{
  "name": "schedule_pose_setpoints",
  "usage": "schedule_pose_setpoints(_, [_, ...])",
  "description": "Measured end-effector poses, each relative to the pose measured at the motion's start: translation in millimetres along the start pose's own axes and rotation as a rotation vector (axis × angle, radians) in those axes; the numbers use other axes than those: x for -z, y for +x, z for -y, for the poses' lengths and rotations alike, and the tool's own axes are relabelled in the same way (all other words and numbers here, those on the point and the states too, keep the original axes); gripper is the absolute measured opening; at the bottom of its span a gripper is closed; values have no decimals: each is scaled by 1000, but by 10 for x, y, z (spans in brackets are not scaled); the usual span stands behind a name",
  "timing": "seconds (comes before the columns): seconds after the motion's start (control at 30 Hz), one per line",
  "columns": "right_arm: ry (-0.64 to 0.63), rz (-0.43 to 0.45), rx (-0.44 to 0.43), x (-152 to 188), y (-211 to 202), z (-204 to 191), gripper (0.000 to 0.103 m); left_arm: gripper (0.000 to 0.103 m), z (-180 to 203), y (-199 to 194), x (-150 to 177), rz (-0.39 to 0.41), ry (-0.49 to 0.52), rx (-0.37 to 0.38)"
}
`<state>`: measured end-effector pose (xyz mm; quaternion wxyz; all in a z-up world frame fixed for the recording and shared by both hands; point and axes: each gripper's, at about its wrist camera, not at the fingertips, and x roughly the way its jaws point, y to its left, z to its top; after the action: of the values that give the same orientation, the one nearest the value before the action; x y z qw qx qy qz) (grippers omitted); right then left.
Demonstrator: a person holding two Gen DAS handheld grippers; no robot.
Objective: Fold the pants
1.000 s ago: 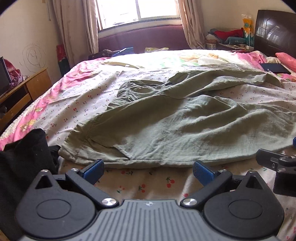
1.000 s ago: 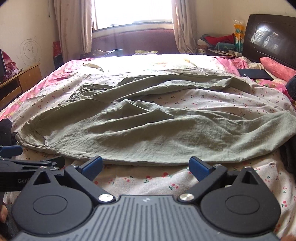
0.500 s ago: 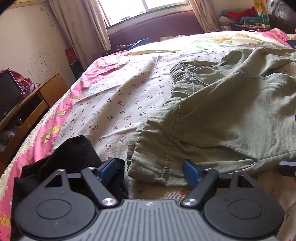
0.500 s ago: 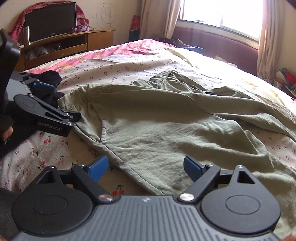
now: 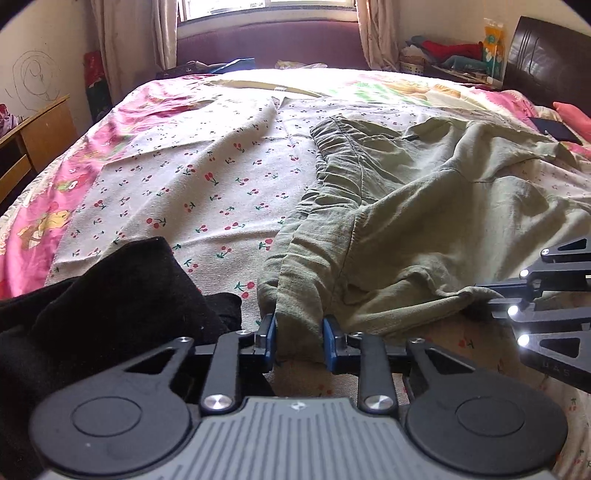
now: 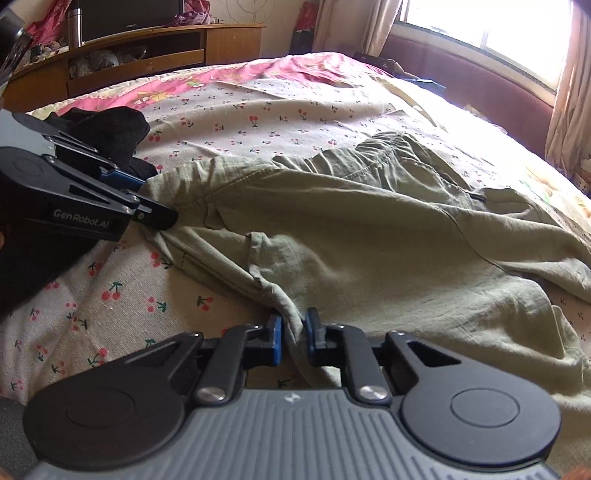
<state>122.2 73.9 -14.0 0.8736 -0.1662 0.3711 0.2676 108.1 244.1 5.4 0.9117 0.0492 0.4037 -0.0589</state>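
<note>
My left gripper sits low centre in its own view, blue pads pinched on a bunched fold at the near edge of the olive-green pants. The pants spread from there up and to the right across the cherry-print bedsheet, with the gathered waistband near the middle of the frame. A heap of black cloth lies at lower left, touching the gripper's left side. My right gripper comes in from the right edge of that view, its tips at the same near edge of the pants. In the right wrist view, the right gripper is low centre, its pads closed on a narrow twisted ridge of the pants, which fill the middle and right of the frame. The left gripper shows at centre left, its tips at the corner of the fabric, the black cloth just behind it. A wooden cabinet stands at upper left, and a bright window at upper right.
</note>
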Motion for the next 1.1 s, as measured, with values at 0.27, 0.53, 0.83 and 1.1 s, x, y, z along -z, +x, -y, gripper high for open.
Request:
schedule_pose_setpoints(0.27, [1,-47,-136,142,-247,-289,13,41,-91,-333,233,-18,-2,-22])
schedule_pose_setpoints(0.53, [157,24,-107,179,-505,-36,40,43,182,-599,123,58,51,-115])
schedule_pose_setpoints(0.83, [625,32,330,1352,-1533,1634,44,44,1142,-783,-50,154,173,-78])
schedule_pose_setpoints(1.1, [976,161,615,2414,-2258,2874,53,47,2587,-389,-358,115,245,248])
